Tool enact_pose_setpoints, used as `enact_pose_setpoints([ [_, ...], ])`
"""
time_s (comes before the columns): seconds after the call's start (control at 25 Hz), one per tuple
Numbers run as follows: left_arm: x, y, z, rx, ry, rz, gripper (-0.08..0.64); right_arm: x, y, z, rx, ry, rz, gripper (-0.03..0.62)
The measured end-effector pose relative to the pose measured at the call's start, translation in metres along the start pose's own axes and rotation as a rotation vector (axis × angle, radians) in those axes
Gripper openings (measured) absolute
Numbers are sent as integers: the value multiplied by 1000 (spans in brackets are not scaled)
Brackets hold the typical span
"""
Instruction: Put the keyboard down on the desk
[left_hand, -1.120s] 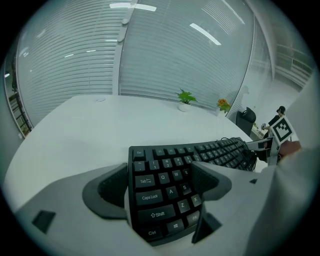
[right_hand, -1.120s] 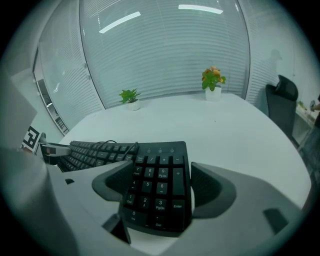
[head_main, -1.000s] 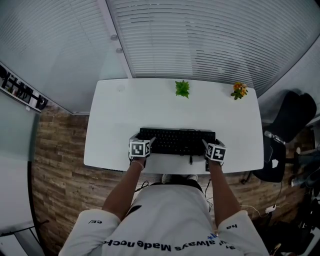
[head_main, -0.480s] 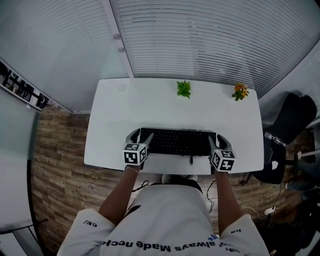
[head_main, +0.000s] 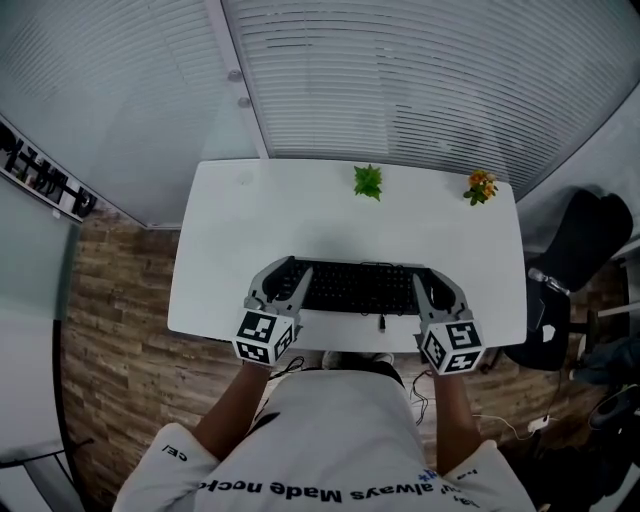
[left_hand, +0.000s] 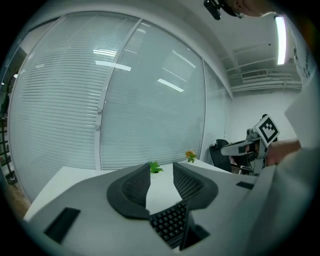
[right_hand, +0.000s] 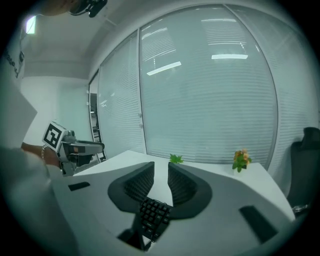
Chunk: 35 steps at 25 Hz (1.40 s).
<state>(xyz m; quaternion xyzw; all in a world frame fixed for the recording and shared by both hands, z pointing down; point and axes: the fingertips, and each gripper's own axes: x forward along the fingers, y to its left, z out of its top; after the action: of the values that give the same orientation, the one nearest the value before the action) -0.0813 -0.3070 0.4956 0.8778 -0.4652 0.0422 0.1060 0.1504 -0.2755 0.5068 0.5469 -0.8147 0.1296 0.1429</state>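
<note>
White desk (head_main: 230, 230) before slatted blinds. Head view: keyboard (head_main: 360, 285) lies flat near the front edge, so we judge it set down.

Left gripper view: left gripper (left_hand: 161, 172) jaws closing, nothing between, keyboard end just below.

Right gripper view: right gripper (right_hand: 160, 170) likewise, narrow gap. Only pulling clear remains.

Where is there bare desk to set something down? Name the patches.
Free: the wide band between the keyboard and the green plant; the back left corner; the gap between that plant and the orange flowers. Crowded: the front edge, filled by the keyboard.

"always Made" on shirt (head_main: 330, 430)
</note>
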Motion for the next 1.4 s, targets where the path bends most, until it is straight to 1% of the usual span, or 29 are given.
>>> enact_pose_setpoints([
  [0.16, -12, -20, 40, 22, -87, -34, 150, -17, 20, 32, -33, -45, 25, 89],
  [0.32, -23, -39, 74, 21, -156, -81, 133, -28, 34, 50, -32, -84, 72, 86],
  [0.48, -29, -53, 95, 67, -202, -101, 126, -39, 44, 64, -55, -104, 81, 80],
  [0.56, -32, -57, 100, 87, -216, -93, 123, -44, 47, 71, -74, -113, 77, 78],
  [0.68, -37, -60, 107, 90, -233, -80, 123, -50, 49, 79, -89, -125, 75, 78],
  [0.8, -38, -62, 109, 99, -241, -87, 121, -55, 49, 85, -109, -137, 71, 78],
  [1.12, -40, -61, 109, 112, -242, -78, 121, -59, 49, 93, -117, -158, 61, 78],
  [1.4, -41, -57, 111, 109, -243, -78, 121, -55, 51, 94, -119, -160, 53, 77],
])
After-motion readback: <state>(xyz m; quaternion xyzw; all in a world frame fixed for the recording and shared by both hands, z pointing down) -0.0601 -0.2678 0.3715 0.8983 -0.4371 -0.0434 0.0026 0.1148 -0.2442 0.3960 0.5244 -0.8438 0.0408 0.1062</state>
